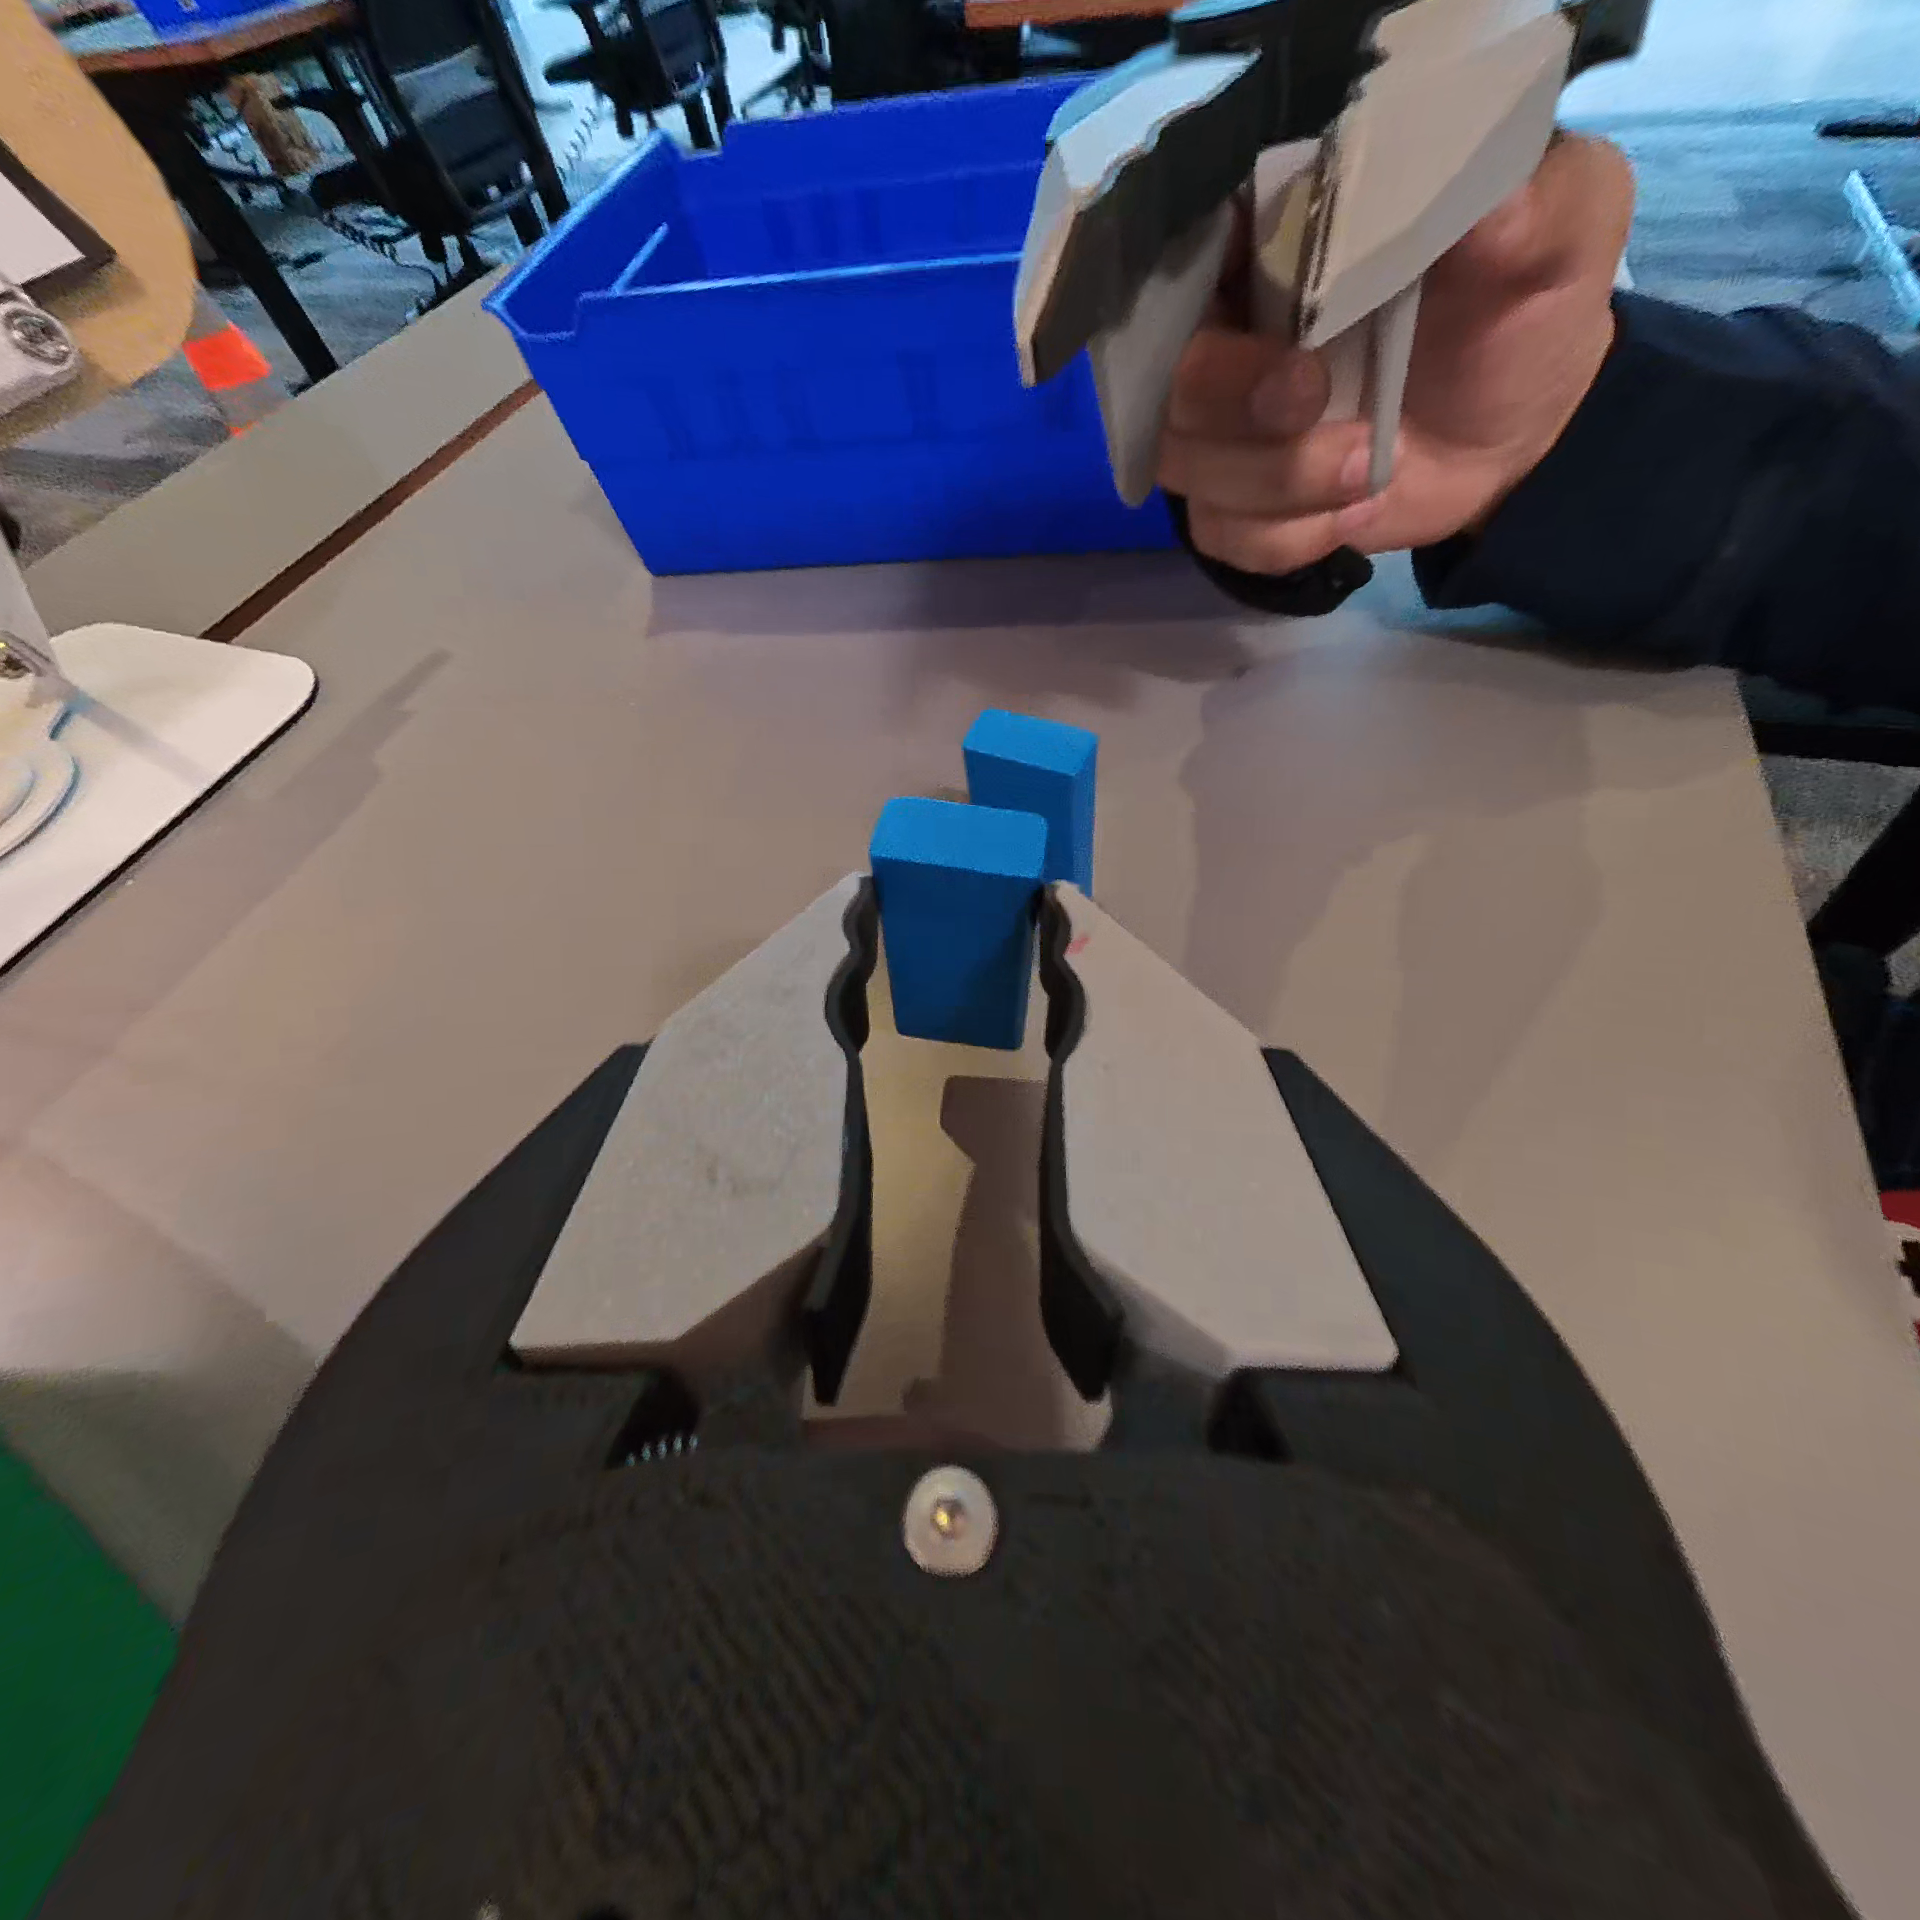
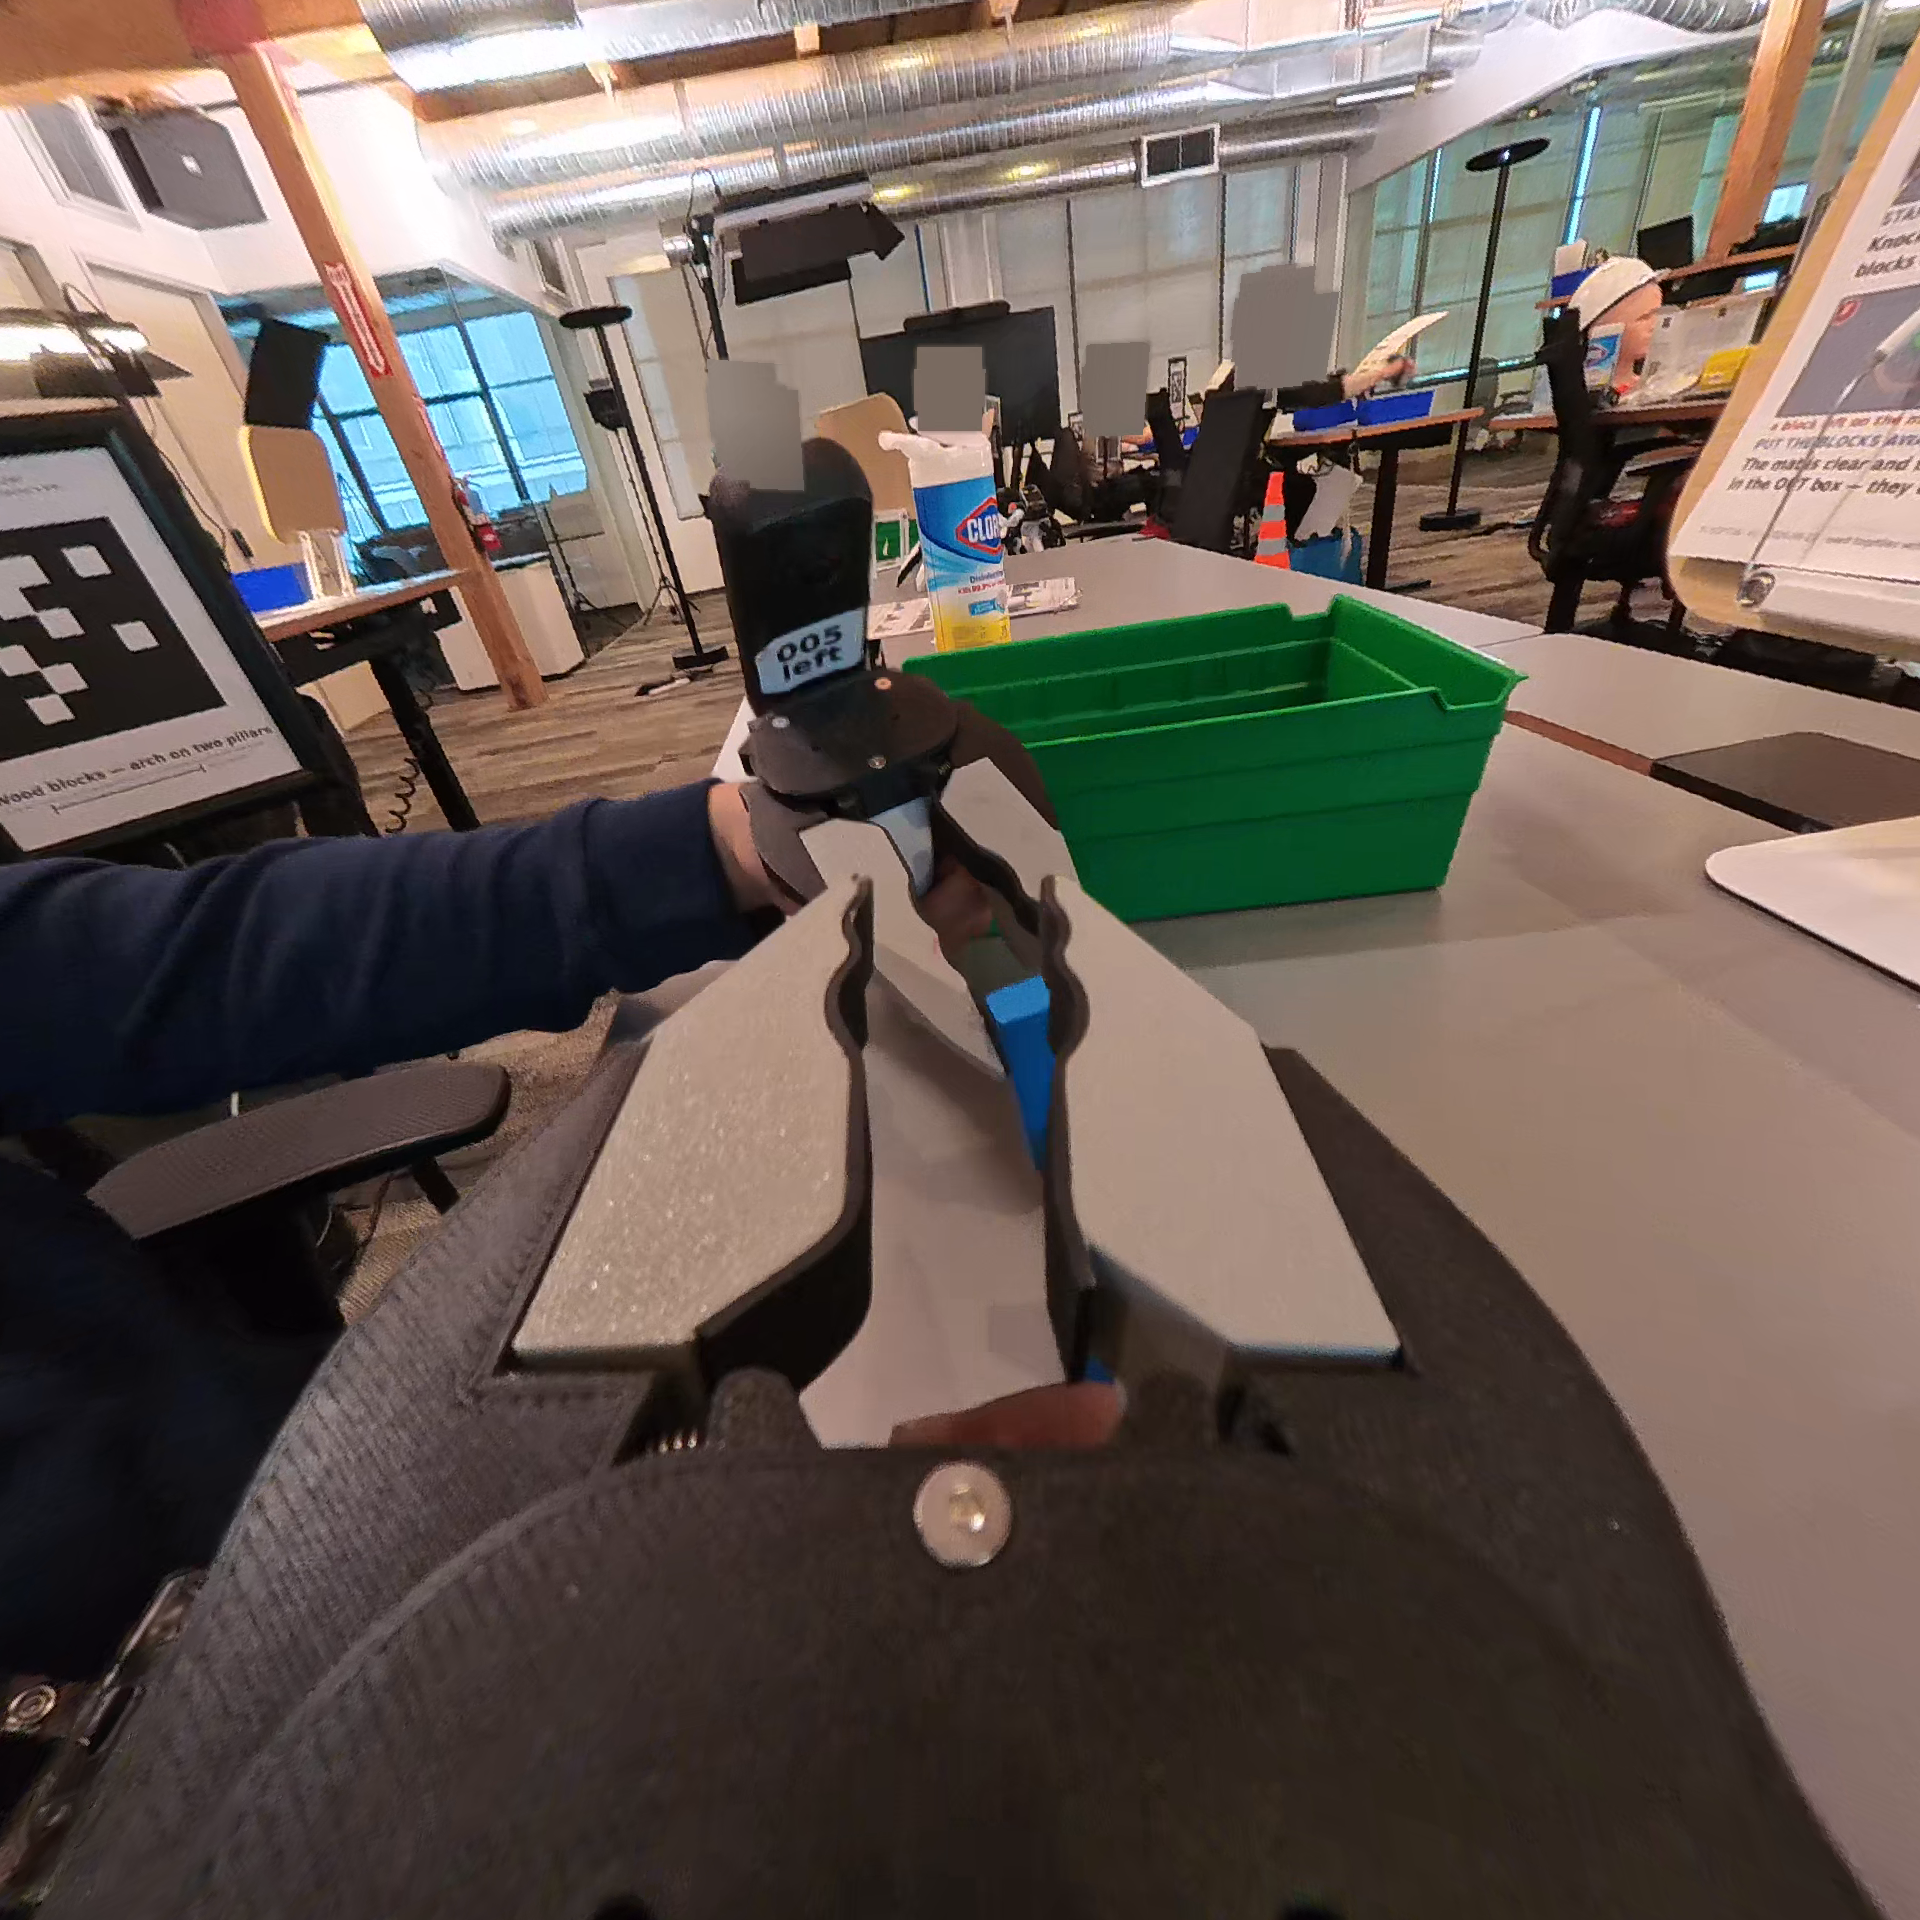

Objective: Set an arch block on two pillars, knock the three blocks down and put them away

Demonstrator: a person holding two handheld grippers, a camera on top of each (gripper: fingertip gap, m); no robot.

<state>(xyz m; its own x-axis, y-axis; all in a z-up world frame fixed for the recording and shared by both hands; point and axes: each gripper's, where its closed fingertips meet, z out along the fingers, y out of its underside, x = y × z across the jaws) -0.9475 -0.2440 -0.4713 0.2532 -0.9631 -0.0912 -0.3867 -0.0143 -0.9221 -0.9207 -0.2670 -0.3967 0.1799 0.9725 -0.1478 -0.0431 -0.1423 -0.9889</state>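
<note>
Hiding behind the near blue pillar (image 1: 956, 935) — the second pillar's (image 1: 1039, 774) base.

The left gripper (image 1: 954, 914) clamps an upright blue block (image 1: 956, 920) between its fingers (image 1: 852, 966) — a second blue block (image 1: 1034, 790) stands just behind on the grey bench (image 1: 520, 831), a blue bin (image 1: 810, 395) farther back — the right gripper (image 1: 1164, 343) hovers above
</note>
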